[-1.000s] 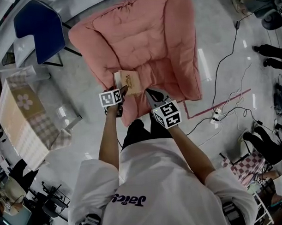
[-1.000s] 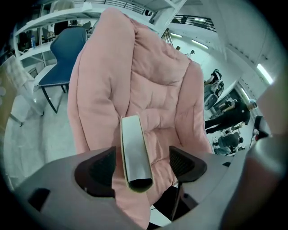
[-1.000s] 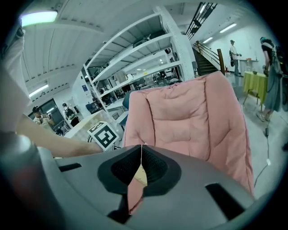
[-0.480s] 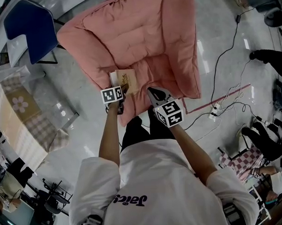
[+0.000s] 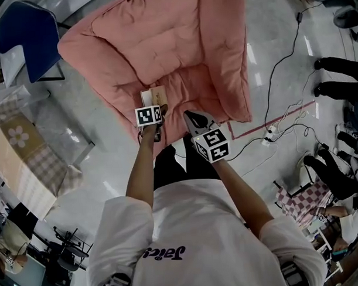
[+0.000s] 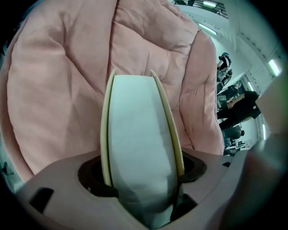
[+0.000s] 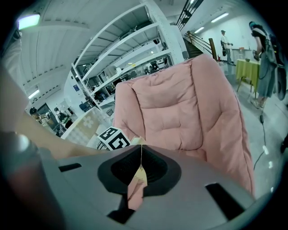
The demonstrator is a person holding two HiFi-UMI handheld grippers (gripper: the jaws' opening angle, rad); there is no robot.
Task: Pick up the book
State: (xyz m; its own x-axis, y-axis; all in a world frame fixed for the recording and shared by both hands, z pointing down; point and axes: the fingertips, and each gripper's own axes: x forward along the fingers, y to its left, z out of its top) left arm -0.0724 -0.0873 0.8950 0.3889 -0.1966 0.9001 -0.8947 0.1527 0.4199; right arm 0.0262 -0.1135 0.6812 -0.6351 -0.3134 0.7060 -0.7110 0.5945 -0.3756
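Between the jaws of the left hand-held gripper (image 5: pixel 156 107) the book (image 6: pixel 140 148) sits clamped, now tilted off the armchair (image 5: pixel 163 34); right hand-held gripper (image 5: pixel 193 117) closed, empty. I judge the lift begun.

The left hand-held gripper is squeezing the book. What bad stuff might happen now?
1. The left hand-held gripper holds the book alone, seemingly by its near end, so the book might tilt or slip out onto the pink cushion chair.
2. The right hand-held gripper is shut and apart from the book, so it gives no support if that happens.
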